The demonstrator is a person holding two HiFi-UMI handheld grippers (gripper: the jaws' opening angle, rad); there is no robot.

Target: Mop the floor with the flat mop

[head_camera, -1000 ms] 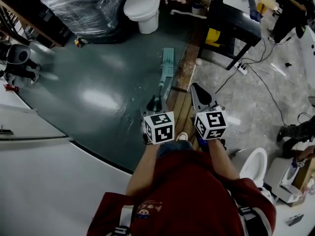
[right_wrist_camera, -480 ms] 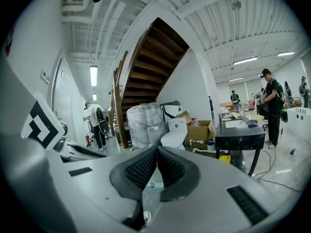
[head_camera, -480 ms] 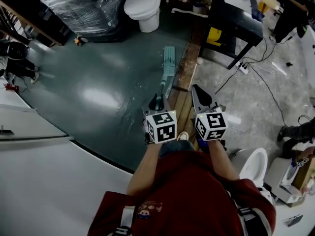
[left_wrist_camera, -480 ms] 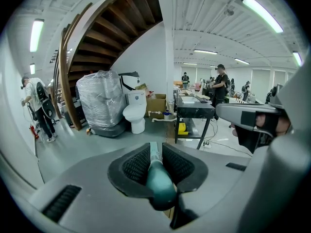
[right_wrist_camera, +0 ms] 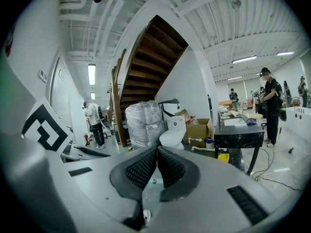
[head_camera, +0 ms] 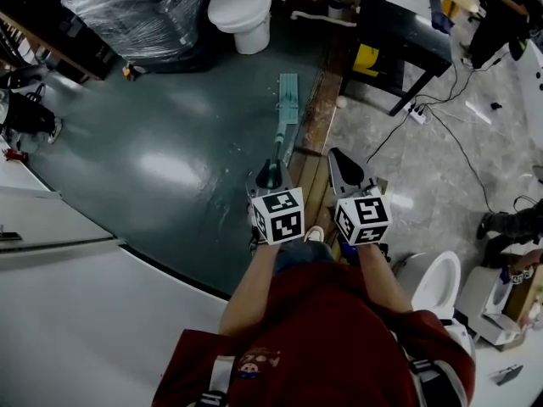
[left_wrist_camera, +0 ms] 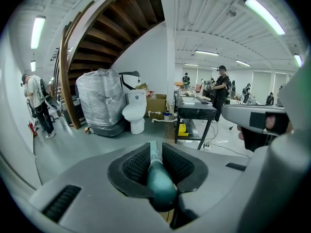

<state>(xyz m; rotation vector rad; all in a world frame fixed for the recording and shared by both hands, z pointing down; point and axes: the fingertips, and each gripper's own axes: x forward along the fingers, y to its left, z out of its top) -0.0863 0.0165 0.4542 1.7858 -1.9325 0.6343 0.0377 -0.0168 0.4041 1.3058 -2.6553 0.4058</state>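
Floor: dark green floor (head_camera: 170, 168), glossy, edged on the right by a wooden strip (head_camera: 316, 134).
Left gripper: the left gripper (left_wrist_camera: 155, 161) is clamped on the teal grip end of the flat mop's handle (left_wrist_camera: 160, 183).
Right gripper: the right gripper (right_wrist_camera: 156, 152) has its jaws pressed together on nothing, just beside the left one and off the handle.
Mop pad: the pad (head_camera: 288, 100) lies flat on the green floor ahead, alongside the wooden strip, short of the toilet (head_camera: 242, 2).
Doing it well: probably keep the pad flat, push in straight overlapping strokes, and steer away from the strip; a one-gripper hold may let the handle twist.
Change: against a second ago, pad and toilet sit slightly higher in the head view; the grip looks unchanged; a bystander (head_camera: 25, 113) at the left has shifted.
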